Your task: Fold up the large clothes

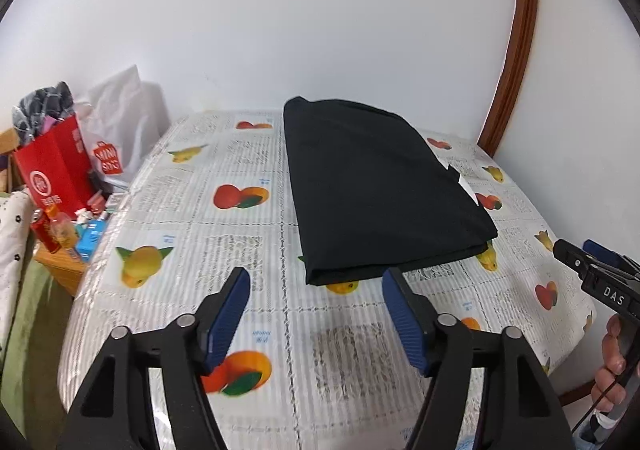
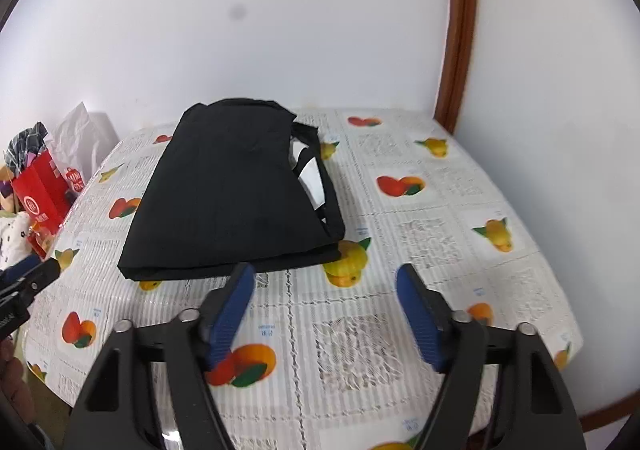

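Left wrist view: the round table (image 1: pixel 248 234) fills most of it, covered by a fruit-print tablecloth (image 1: pixel 224 250) and set into a corner of white wall.
Black garment (image 1: pixel 380 186): folded into a thick rectangle, lying flat on the cloth toward the far right of the table; in the right wrist view it lies left of centre (image 2: pixel 236 190), with a bit of white showing at its right edge.
Left gripper (image 1: pixel 316 282): blue-padded fingers spread wide with nothing between them, hovering over the near part of the table, just short of the garment's near edge.
Right gripper (image 2: pixel 326 278): fingers likewise spread wide and holding nothing, close to the garment's near right corner.
Red paper bag (image 1: pixel 56 166): upright beside the table on the left, stuffed with cloth.
White shopping bag (image 1: pixel 120 130): behind the red one, against the wall.
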Tool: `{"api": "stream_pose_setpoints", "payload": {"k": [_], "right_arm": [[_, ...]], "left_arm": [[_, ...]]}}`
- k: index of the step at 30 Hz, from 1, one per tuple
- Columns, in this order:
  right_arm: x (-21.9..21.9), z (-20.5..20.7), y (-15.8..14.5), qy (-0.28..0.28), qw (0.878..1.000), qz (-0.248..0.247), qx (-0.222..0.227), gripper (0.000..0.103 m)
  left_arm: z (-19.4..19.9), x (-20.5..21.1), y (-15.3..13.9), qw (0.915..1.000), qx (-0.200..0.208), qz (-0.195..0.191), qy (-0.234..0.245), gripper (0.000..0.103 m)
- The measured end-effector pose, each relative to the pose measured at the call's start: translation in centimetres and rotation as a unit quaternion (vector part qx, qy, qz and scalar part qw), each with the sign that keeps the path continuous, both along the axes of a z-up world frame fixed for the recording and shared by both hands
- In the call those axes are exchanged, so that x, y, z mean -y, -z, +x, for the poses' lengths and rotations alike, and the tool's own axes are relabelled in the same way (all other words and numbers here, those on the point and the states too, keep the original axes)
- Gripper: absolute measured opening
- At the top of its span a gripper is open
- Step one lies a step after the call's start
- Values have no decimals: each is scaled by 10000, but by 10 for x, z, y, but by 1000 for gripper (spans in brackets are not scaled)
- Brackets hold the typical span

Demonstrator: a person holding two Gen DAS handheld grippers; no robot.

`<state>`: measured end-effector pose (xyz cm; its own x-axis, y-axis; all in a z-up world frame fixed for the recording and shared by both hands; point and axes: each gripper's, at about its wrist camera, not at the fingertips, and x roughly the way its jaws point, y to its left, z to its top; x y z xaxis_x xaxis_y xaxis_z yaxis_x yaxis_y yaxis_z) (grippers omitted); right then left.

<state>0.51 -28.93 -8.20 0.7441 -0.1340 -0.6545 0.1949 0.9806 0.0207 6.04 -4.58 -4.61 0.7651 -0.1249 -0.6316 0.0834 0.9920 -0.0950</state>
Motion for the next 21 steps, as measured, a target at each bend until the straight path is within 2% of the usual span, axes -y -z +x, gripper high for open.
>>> {"api": "stream_pose_setpoints", "payload": {"k": [3,5,9,13,17,21], "right_arm": [[-1,-19,-7,6,9999,96,125,90],[-4,-29,-11,16,9998,79,201,91],[-12,-51,-18,102,9993,-216,292,101],[-15,-70,-23,157,9985,-340,396,103],[-13,-82,-28,225,9979,-356,487,103],[-8,-92,-30,294,9975,-296,562,103]], "left_arm": [[-18,1,-7,9999,92,64,-25,75],[-28,4,-11,9997,167,142,-51,78],[-48,7,-20,9992,330,191,-109,86],[-61,11,-29,9990,367,212,-111,90],[-74,16,-35,9979,525,350,-133,92],[-80,18,-36,9979,554,314,-111,92]]}}
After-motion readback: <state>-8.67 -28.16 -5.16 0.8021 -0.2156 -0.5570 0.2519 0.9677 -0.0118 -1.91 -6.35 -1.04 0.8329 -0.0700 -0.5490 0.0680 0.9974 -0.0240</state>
